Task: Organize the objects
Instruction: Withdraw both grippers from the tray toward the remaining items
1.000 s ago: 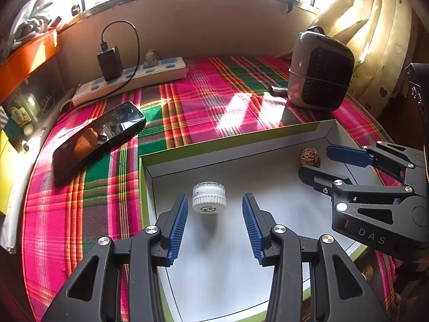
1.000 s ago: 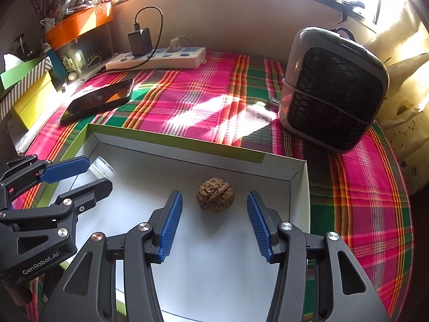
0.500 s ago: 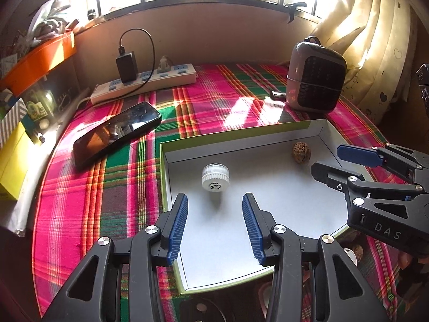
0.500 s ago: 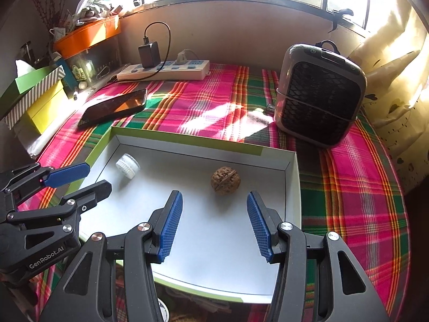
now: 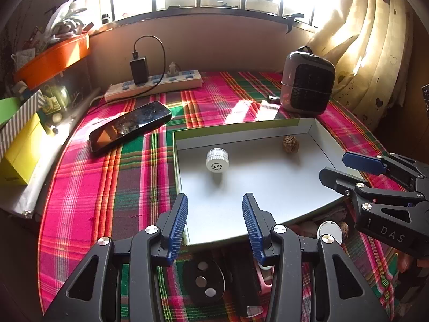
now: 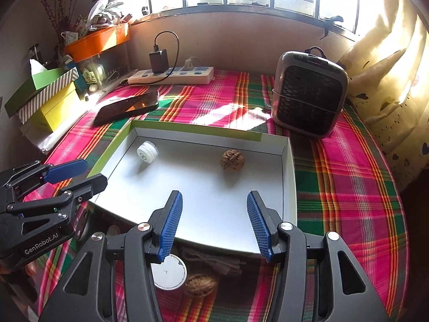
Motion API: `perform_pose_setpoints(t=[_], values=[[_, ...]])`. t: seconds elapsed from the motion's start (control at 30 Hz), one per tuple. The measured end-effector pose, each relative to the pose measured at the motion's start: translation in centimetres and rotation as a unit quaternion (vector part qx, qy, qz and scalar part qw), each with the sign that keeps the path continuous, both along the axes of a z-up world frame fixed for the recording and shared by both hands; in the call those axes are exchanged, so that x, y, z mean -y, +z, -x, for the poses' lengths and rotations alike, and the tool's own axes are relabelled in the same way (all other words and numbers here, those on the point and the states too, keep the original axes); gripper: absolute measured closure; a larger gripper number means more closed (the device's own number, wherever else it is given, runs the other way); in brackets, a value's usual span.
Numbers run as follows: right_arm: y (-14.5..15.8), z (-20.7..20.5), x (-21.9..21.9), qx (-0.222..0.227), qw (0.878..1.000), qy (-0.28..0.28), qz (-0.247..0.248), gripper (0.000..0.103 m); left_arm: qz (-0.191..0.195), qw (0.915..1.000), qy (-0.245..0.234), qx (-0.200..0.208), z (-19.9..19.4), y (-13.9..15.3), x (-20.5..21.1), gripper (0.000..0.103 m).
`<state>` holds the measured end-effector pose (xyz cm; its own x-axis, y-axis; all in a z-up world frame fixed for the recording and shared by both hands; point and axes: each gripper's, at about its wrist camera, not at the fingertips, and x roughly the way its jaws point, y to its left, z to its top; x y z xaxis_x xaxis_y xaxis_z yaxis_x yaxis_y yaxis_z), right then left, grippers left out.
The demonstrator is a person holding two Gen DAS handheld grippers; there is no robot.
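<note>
A white tray with a green rim [image 5: 236, 127] [image 6: 193, 128] lies on the plaid cloth. Inside it a small white jar [image 5: 217, 159] [image 6: 147, 152] rests on its side at the left, and a walnut [image 5: 290, 144] [image 6: 232, 160] sits at the right. My left gripper [image 5: 215, 198] [image 6: 93, 173] hovers open over the tray's near edge, short of the jar, with nothing between its fingers. My right gripper [image 6: 214, 196] [image 5: 335, 165] hangs open and empty too, short of the walnut.
In front of the tray lie a white round cap [image 6: 168, 272], a second walnut [image 6: 199, 284] and a black oval piece [image 5: 203, 281]. A phone [image 5: 130, 124], power strip [image 5: 155, 86] and small heater [image 6: 308, 96] stand beyond. Boxes [image 6: 51, 102] line the left wall.
Both grippers have drawn back and up from the tray, still open. The jar and walnut now look smaller and farther off. Items in front of the tray have come into view.
</note>
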<state>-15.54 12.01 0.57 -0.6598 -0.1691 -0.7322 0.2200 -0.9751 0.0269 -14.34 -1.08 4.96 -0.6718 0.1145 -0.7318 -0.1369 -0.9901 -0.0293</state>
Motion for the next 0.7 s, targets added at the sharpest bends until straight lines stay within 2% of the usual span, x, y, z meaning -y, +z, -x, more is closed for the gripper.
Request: perform_pose_setpoints(t=[0.2, 0.27, 0.43, 0.7], values=[[0.5, -2.0, -0.3, -0.016, 1.000, -0.006, 0.011, 0.052, -0.011, 0.9998, 0.014, 0.004, -1.7, -0.4, 0.6, 0.062], [0.6, -2.5, -0.4, -0.019, 1.000, -0.006, 0.012, 0.052, -0.004, 0.9999, 0.016, 0.003, -2.2, -0.5, 0.7, 0.062], [0.6, -3.8, -0.2, -0.036, 0.999, -0.007, -0.015, 0.052, 0.000, 0.9997, 0.024, -0.001, -3.1, -0.6, 1.2, 0.062], [0.1, -5.4, -1.5, -0.032, 0.999, -0.020, -0.004, 0.052, -0.012, 0.9994, 0.032, -0.004, -4.5, -0.9, 2.5, 0.062]])
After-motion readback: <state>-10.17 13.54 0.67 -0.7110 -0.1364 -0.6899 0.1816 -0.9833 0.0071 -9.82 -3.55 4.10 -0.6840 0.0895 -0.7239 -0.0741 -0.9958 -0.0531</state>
